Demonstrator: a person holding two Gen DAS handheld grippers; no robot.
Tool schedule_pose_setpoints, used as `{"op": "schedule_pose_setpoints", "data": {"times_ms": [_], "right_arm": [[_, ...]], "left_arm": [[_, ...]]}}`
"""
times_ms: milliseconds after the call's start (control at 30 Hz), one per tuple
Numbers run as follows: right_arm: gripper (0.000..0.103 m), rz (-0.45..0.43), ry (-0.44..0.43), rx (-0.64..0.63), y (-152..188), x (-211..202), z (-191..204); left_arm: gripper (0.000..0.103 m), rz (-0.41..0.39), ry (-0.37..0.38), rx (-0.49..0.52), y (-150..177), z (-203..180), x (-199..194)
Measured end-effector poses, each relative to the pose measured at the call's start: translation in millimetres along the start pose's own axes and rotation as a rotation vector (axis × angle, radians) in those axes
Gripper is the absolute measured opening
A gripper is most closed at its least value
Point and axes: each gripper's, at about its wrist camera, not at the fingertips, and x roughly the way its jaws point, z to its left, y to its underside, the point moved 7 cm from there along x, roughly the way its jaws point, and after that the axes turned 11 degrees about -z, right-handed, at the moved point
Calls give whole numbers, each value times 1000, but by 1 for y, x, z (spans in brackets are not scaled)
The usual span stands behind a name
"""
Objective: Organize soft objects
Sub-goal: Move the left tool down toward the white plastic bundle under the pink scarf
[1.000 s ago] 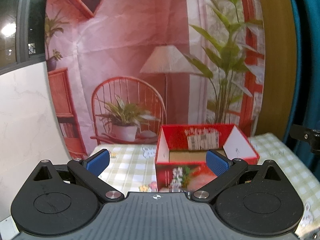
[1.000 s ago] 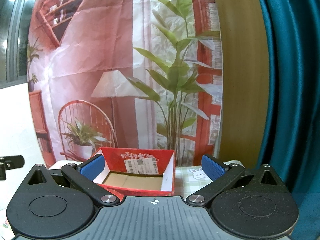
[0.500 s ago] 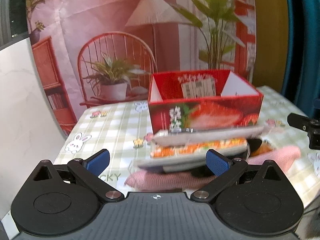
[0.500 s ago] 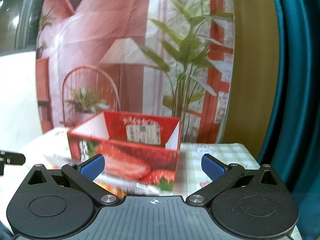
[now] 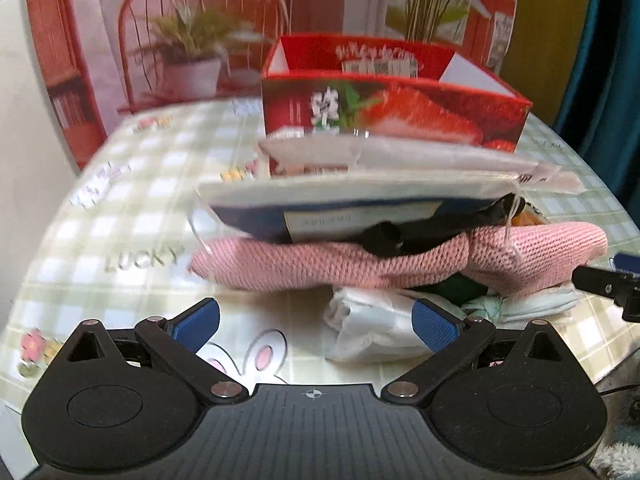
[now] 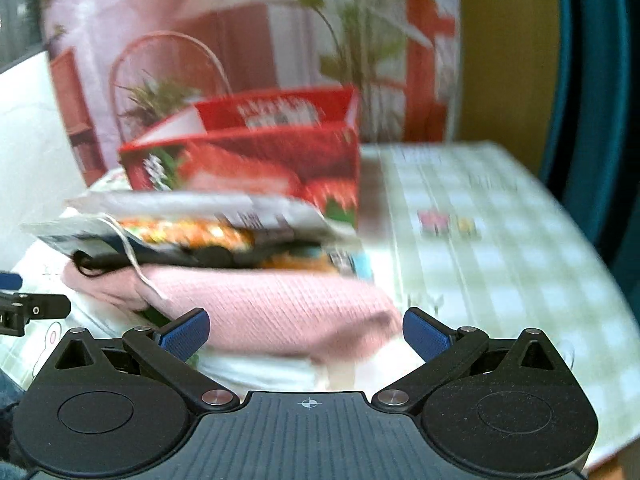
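A heap of soft things lies on the checked tablecloth in front of an open red strawberry box. A pink knitted piece carries flat plastic packets and a black cord. White bagged items lie under it at the front. My left gripper is open, low over the cloth, its right pad against the white bag. In the right wrist view, my right gripper is open just before the pink knit, with the packets and the red box behind.
A printed backdrop with a chair, plants and a lamp hangs behind the table. A teal curtain stands at the right. The tablecloth runs right of the pile. The other gripper's tip shows at the right edge.
Both grippers have tilted down and come in toward the pile; a second ago only the box and backdrop showed. The pile now fills the middle of both views. Fingers stayed open.
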Motion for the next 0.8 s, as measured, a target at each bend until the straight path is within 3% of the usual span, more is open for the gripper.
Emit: {"op": "schedule_pose_setpoints", "data": {"times_ms": [233, 633, 800], "right_arm": [[103, 145, 10, 69, 26, 27, -10], [103, 214, 3, 33, 37, 54, 3], [103, 223, 1, 20, 39, 59, 4]], "left_arm": [[103, 75, 40, -62, 14, 4, 25], [103, 158, 81, -136, 34, 13, 62], [103, 148, 75, -112, 38, 13, 65]]}}
